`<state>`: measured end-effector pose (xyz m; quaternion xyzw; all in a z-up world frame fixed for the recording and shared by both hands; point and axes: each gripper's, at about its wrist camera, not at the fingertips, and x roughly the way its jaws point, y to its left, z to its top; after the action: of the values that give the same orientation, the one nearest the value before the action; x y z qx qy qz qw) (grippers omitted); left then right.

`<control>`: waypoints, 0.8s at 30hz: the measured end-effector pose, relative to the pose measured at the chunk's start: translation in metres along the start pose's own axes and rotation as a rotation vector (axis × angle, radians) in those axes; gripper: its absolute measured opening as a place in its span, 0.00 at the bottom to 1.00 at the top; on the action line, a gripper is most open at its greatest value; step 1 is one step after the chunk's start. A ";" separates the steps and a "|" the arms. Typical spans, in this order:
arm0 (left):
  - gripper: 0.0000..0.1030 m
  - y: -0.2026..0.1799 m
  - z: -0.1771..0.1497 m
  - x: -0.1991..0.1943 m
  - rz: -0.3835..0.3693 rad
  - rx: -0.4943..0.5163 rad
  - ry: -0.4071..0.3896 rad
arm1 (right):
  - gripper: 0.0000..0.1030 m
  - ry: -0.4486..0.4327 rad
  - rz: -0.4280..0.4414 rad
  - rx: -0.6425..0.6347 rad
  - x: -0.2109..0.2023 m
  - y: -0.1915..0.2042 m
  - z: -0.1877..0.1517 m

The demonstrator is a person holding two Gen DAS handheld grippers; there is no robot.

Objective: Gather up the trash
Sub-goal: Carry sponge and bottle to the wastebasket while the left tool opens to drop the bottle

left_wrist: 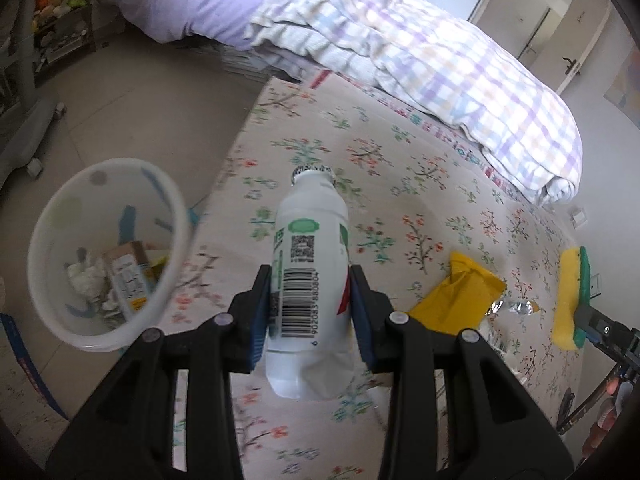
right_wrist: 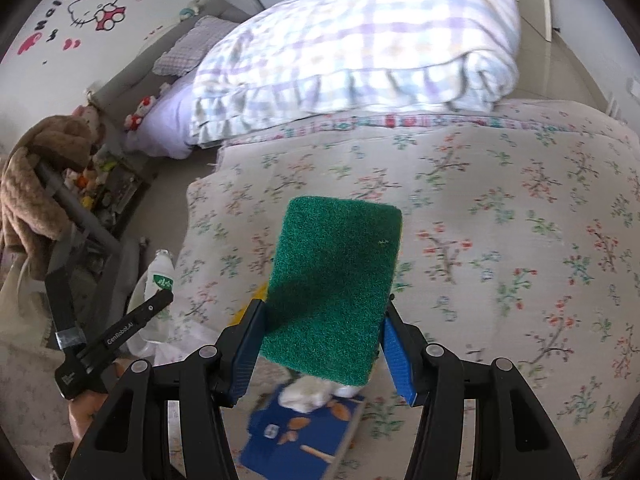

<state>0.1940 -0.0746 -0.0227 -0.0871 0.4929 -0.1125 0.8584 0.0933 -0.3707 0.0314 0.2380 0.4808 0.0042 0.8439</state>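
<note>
Holding the white bottle [left_wrist: 308, 264] low on its dented body above the flowered bedspread [left_wrist: 400, 160], your left gripper [left_wrist: 310, 304] may let it tip before the bin [left_wrist: 100, 248]. Your right gripper [right_wrist: 320, 340] clamps the sponge [right_wrist: 336, 280]; yellow wrapper [left_wrist: 452, 296] waits.

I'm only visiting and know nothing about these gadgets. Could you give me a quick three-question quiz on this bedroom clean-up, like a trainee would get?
1. True or false: the left gripper is shut on a white bottle.
2. The right gripper holds: A) a sock, B) a sponge, C) a cup.
3. Fill in: beside the bed, the white bin already holds some ____.

Key: 1 true. 2 B. 3 trash.
</note>
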 end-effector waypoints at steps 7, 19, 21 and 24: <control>0.38 0.030 0.001 -0.016 0.019 -0.052 -0.011 | 0.55 0.013 0.034 -0.053 0.016 0.037 -0.005; 0.38 0.073 0.000 -0.037 0.052 -0.095 -0.029 | 0.55 0.044 0.100 -0.189 0.041 0.099 -0.023; 0.38 0.083 -0.001 -0.038 0.065 -0.104 -0.027 | 0.55 0.051 0.106 -0.212 0.047 0.107 -0.026; 0.38 0.096 -0.001 -0.039 0.084 -0.121 -0.026 | 0.55 0.057 0.119 -0.235 0.052 0.115 -0.029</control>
<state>0.1847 0.0283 -0.0162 -0.1198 0.4910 -0.0453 0.8617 0.1229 -0.2451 0.0232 0.1653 0.4859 0.1171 0.8502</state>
